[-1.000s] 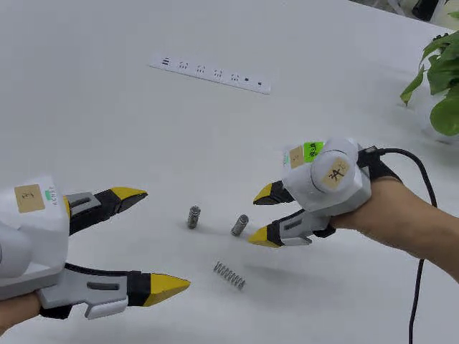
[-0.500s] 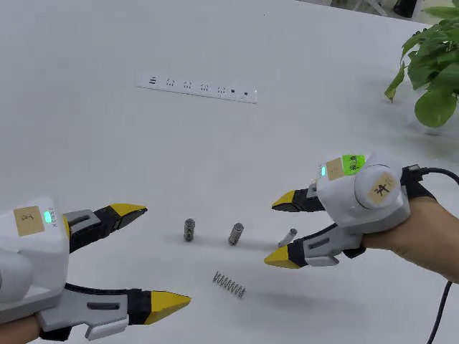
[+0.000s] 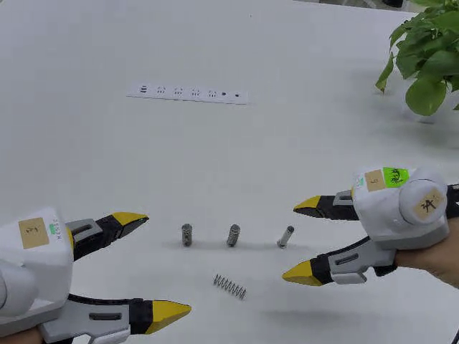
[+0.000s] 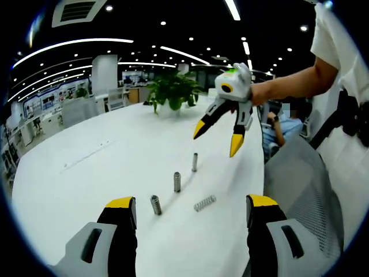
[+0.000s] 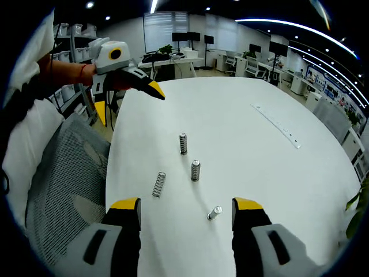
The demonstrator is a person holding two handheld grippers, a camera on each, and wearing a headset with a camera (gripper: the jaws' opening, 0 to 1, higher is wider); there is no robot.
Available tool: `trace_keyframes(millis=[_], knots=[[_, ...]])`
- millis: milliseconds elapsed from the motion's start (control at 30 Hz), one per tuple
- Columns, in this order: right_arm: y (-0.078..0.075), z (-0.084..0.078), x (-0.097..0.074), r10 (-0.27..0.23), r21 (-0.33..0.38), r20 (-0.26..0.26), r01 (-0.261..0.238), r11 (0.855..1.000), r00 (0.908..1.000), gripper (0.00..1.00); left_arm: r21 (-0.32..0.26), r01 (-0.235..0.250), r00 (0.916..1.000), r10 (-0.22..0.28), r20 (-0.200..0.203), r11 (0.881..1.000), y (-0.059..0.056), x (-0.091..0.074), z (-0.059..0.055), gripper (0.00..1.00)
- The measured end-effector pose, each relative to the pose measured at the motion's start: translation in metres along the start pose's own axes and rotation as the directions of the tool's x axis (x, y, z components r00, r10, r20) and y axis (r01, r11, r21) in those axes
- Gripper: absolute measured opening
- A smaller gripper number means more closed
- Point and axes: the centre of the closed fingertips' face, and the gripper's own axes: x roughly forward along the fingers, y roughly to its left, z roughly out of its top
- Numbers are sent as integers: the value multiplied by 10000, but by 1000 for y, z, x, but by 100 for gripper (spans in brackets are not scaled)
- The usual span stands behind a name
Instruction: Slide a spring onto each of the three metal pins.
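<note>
Apparently bare pin [image 3: 285,236] just off right gripper [image 3: 290,241] fingers, spring [image 3: 229,286] nearby

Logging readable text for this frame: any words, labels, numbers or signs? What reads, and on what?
Tan square sticker on the left gripper: one handwritten mark, unreadable.
Round tan sticker on the right gripper: handwritten mark, unreadable.
Green sticker and small tan sticker beside it: dark print, too small.
White power strip: markings too small.
Nothing can be quoted.

Left pin [image 3: 186,235] and middle pin [image 3: 233,235] are fitted with springs; right pin [image 3: 285,236] is bare; loose spring [image 3: 229,286] is laid flat nearby.
</note>
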Motion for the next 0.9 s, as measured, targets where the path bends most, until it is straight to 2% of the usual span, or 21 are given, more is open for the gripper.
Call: trace_keyframes(millis=[233, 400, 600, 900], knots=[[5, -20, -14, -222, 345, 174, 216, 9992, 9996, 71, 517, 322, 9983, -296, -503, 9981, -9, 5, -3, 77], [9, -32, -21, -315, 594, 362, 293, 9978, 9988, 74, 798, 612, 9946, -541, -880, 9949, -11, 13, -9, 72], [12, -43, -28, -389, 851, 584, 339, 9958, 9975, 77, 1481, 1147, 9820, -896, -1663, 9823, -15, 28, -20, 62], [15, -59, -33, -524, 1259, 769, 424, 9911, 9957, 79, 1912, 1634, 9646, -1161, -2367, 9678, -15, 52, -33, 53]])
